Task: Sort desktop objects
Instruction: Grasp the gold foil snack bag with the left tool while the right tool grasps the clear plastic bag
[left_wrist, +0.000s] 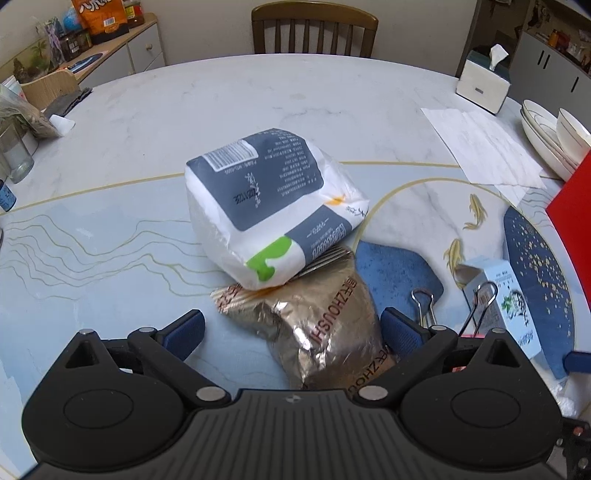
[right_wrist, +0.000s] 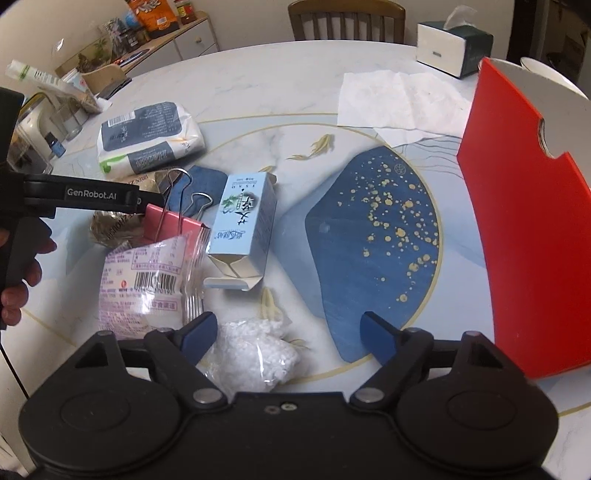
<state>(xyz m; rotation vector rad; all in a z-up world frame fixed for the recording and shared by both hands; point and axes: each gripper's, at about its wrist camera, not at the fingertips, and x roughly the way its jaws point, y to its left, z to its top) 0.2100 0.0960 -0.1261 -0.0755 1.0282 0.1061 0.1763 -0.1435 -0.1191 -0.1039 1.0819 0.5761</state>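
Left hand-held gripper (left_wrist: 291, 332): jaws wide, pads not pressing, 1 gold foil snack bag (left_wrist: 325, 332) between them, tilted down at tabletop (left_wrist: 147, 129). On the bag's far end rests 1 white/grey tissue pack (left_wrist: 269, 206). Right hand-held gripper (right_wrist: 286, 332): jaws wide, holding nothing, 1 clear bag of white pellets (right_wrist: 255, 358) below the gap, nearer its left pad. Beyond: 1 pink-label clear packet (right_wrist: 144, 280), 1 pale blue carton (right_wrist: 242, 225), 2 binder clips (right_wrist: 177, 206). Right: 1 red box (right_wrist: 524, 236). Far: 1 tissue box (right_wrist: 452, 46).
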